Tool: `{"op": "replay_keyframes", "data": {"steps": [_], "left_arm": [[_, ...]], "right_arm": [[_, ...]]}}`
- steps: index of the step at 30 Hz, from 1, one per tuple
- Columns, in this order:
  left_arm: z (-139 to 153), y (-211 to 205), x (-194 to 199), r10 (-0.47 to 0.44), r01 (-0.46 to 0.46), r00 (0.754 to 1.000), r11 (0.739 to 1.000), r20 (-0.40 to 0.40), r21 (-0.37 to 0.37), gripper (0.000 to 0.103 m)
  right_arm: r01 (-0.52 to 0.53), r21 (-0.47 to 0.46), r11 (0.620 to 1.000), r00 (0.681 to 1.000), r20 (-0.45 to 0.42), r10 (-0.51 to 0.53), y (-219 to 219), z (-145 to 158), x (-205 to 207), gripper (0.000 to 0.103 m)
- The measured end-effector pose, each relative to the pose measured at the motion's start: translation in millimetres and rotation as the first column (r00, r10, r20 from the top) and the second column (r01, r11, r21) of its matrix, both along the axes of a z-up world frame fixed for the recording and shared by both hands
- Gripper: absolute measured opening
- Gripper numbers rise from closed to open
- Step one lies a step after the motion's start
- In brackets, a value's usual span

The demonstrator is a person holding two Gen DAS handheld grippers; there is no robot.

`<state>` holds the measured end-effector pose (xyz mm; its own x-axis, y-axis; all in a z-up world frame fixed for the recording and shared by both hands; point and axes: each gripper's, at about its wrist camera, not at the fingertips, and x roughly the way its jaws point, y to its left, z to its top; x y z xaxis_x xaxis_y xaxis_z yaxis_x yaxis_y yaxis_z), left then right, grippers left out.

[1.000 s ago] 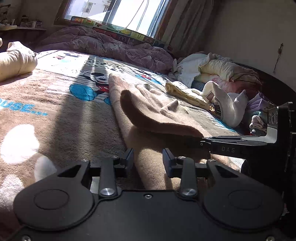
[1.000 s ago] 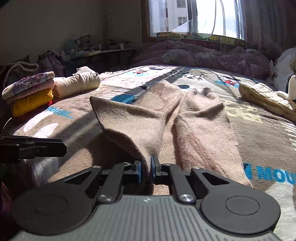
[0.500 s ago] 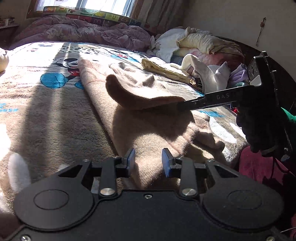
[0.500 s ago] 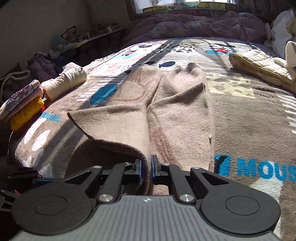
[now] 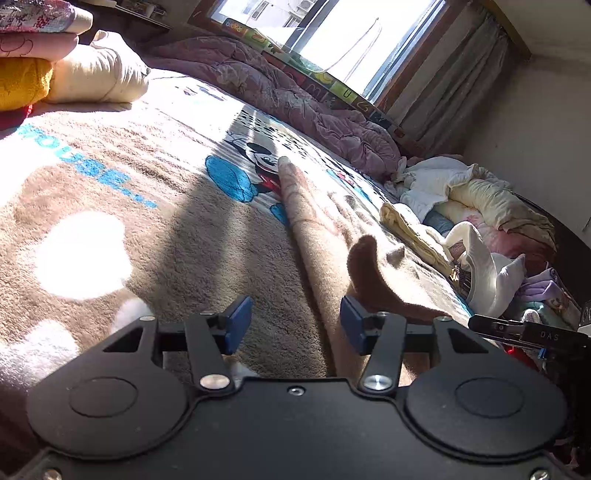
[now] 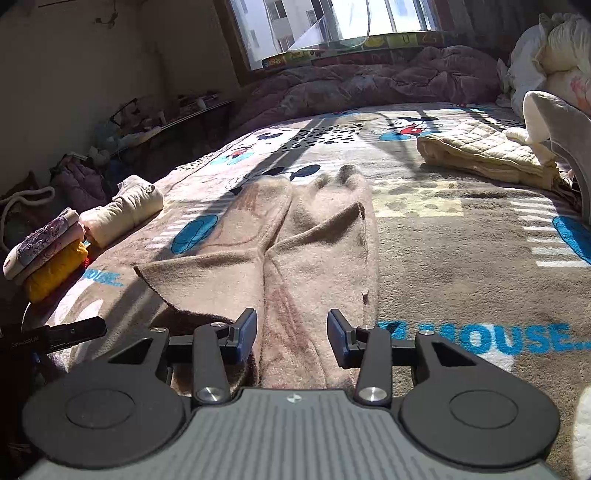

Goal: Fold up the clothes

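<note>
Right wrist view: tan fleece garment (image 6: 295, 236) lies part-folded on the bed blanket (image 6: 461, 266), one flap raised; right gripper (image 6: 291, 332) and left gripper (image 5: 295, 321) gape wide, empty; folded stack (image 6: 48, 254) nearby; more folds seem due

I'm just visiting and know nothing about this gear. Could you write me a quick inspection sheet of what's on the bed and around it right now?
Surface: cartoon blanket covering the bed, part sunlit, part shadowed.
Job's things: brown fleece pants spread flat, one corner flipped up.
Clutter: folded stack and cream roll at the left; quilted cream garment and unfolded pile at the right; purple duvet under the window.
Grippers: left gripper and right gripper both have jaws open, holding nothing.
Cables: nothing seen.
Surroundings: bright window, curtains, cluttered shelf.
</note>
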<state>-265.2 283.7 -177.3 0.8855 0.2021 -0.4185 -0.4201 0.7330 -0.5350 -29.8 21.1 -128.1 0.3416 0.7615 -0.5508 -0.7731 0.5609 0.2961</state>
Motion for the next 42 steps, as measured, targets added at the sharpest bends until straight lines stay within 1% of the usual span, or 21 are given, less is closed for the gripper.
{"op": "replay_keyframes", "data": {"steps": [3, 6, 9, 11, 13, 14, 16, 19, 21, 22, 23, 25, 28, 30, 31, 32, 33, 35, 37, 40, 42], "left_arm": [[-1, -1, 2, -0.005, 0.005, 1.000, 1.000, -0.006, 0.012, 0.056], [3, -14, 8, -0.076, 0.076, 0.997, 0.994, -0.001, 0.073, 0.055], [8, -33, 20, -0.169, 0.169, 0.986, 0.974, -0.017, 0.153, 0.048], [9, -48, 31, -0.237, 0.242, 0.970, 0.947, -0.047, 0.210, 0.041], [5, -55, 38, -0.276, 0.293, 0.955, 0.929, -0.104, 0.224, 0.040], [4, -59, 42, -0.295, 0.319, 0.946, 0.920, -0.133, 0.230, 0.040], [1, -66, 49, -0.330, 0.370, 0.925, 0.898, -0.190, 0.239, 0.040], [-3, -75, 59, -0.373, 0.438, 0.888, 0.864, -0.267, 0.249, 0.041], [5, -69, 50, -0.332, 0.390, 0.916, 0.871, -0.226, 0.299, 0.040], [8, -64, 49, -0.310, 0.363, 0.927, 0.880, -0.209, 0.307, 0.040], [12, -58, 49, -0.285, 0.335, 0.939, 0.888, -0.195, 0.315, 0.040], [17, -42, 60, -0.220, 0.270, 0.958, 0.905, -0.182, 0.329, 0.038], [12, -23, 82, -0.225, 0.283, 0.953, 0.901, -0.203, 0.329, 0.035], [1, -21, 105, -0.281, 0.370, 0.912, 0.878, -0.298, 0.304, 0.035], [-3, -25, 111, -0.280, 0.392, 0.899, 0.856, -0.335, 0.336, 0.038], [-4, -28, 115, -0.276, 0.409, 0.889, 0.836, -0.365, 0.365, 0.038], [3, -28, 113, -0.266, 0.405, 0.892, 0.830, -0.366, 0.383, 0.038], [18, -27, 110, -0.236, 0.381, 0.908, 0.807, -0.345, 0.452, 0.037], [25, -18, 117, -0.228, 0.370, 0.917, 0.792, -0.327, 0.486, 0.037], [18, -1, 144, -0.212, 0.396, 0.901, 0.759, -0.378, 0.518, 0.031], [17, 6, 158, -0.246, 0.425, 0.892, 0.742, -0.379, 0.519, 0.031]], "right_arm": [[0.005, -0.003, 1.000, 1.000, 0.018, -0.005, 7, -8, -13, 0.054], [0.015, -0.015, 1.000, 0.997, 0.072, -0.014, 18, -19, -27, 0.057], [0.015, -0.057, 0.998, 0.992, 0.125, -0.008, 32, -29, -34, 0.057], [-0.015, -0.091, 0.996, 0.981, 0.191, 0.032, 44, -32, -41, 0.055], [-0.057, -0.132, 0.990, 0.958, 0.271, 0.091, 56, -35, -51, 0.019], [-0.046, -0.160, 0.986, 0.950, 0.298, 0.093, 59, -36, -52, 0.007], [-0.014, -0.127, 0.992, 0.953, 0.297, 0.052, 53, -34, -49, 0.007], [-0.017, -0.178, 0.984, 0.948, 0.311, 0.073, 50, -43, -47, 0.007], [-0.028, -0.153, 0.988, 0.951, 0.300, 0.073, 46, -42, -49, 0.008], [-0.032, -0.140, 0.990, 0.953, 0.294, 0.073, 44, -41, -50, 0.011], [-0.029, -0.130, 0.991, 0.952, 0.298, 0.067, 41, -39, -51, 0.016], [-0.018, -0.094, 0.995, 0.956, 0.290, 0.045, 35, -38, -49, 0.018], [-0.047, -0.073, 0.996, 0.959, 0.275, 0.065, 37, -38, -45, 0.018], [-0.030, -0.099, 0.995, 0.962, 0.268, 0.056, 41, -41, -41, 0.009], [-0.019, -0.073, 0.997, 0.974, 0.224, 0.035, 38, -41, -36, 0.009], [-0.007, -0.048, 0.999, 0.984, 0.179, 0.015, 34, -42, -31, 0.009], [0.005, -0.025, 1.000, 0.991, 0.136, -0.002, 31, -43, -26, 0.009], [-0.016, -0.020, 1.000, 0.987, 0.161, 0.019, 29, -44, -30, 0.009], [-0.018, -0.007, 1.000, 0.989, 0.150, 0.019, 27, -44, -32, 0.009], [-0.004, 0.039, 0.999, 0.993, 0.116, 0.000, 22, -43, -28, 0.009], [0.012, 0.078, 0.997, 0.998, 0.066, -0.017, 17, -45, -23, 0.009]]}}
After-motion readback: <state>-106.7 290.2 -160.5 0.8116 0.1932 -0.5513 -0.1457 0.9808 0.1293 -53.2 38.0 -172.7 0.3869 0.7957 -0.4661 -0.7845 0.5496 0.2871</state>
